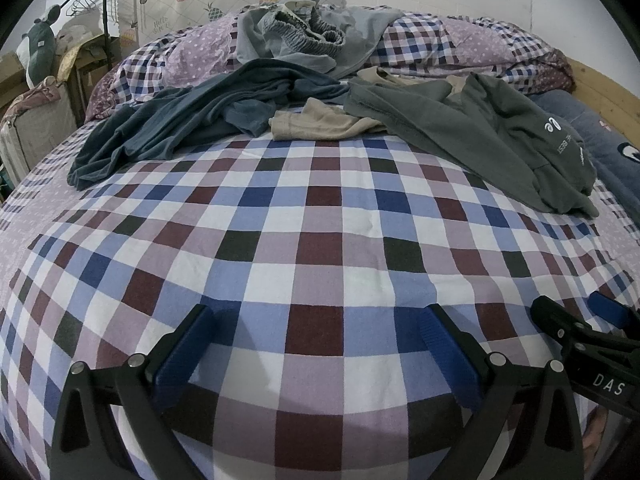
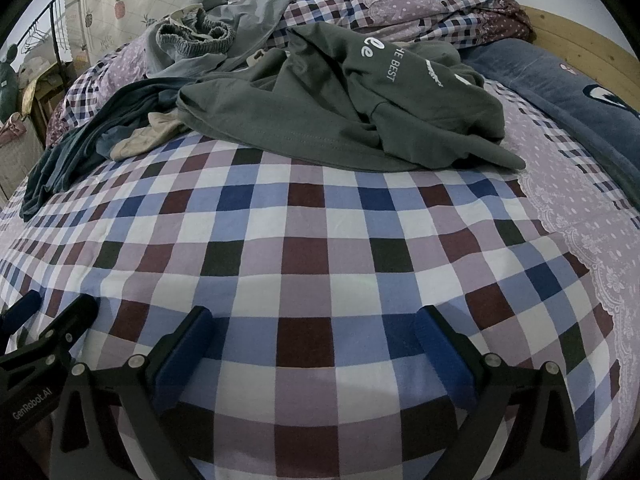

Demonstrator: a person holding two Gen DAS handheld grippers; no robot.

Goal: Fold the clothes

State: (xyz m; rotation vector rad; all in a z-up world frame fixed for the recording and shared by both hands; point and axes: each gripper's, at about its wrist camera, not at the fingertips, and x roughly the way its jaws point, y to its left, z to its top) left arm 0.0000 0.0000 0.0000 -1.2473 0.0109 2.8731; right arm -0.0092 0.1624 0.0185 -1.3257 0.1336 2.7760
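Left tongs (image 1: 316,320) and right tongs (image 2: 312,320) side by side, low over checked sheet (image 1: 320,240), both spread wide, empty.

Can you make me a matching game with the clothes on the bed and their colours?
Things:
1. T-shirt with white letters
2. Long crumpled top
3. Small garment between them
4. Elastic-waist garment at the back

Colours:
A. beige
B. light grey-blue
C. dark green-grey
D. dark teal-blue

Pairs: 1-C, 2-D, 3-A, 4-B
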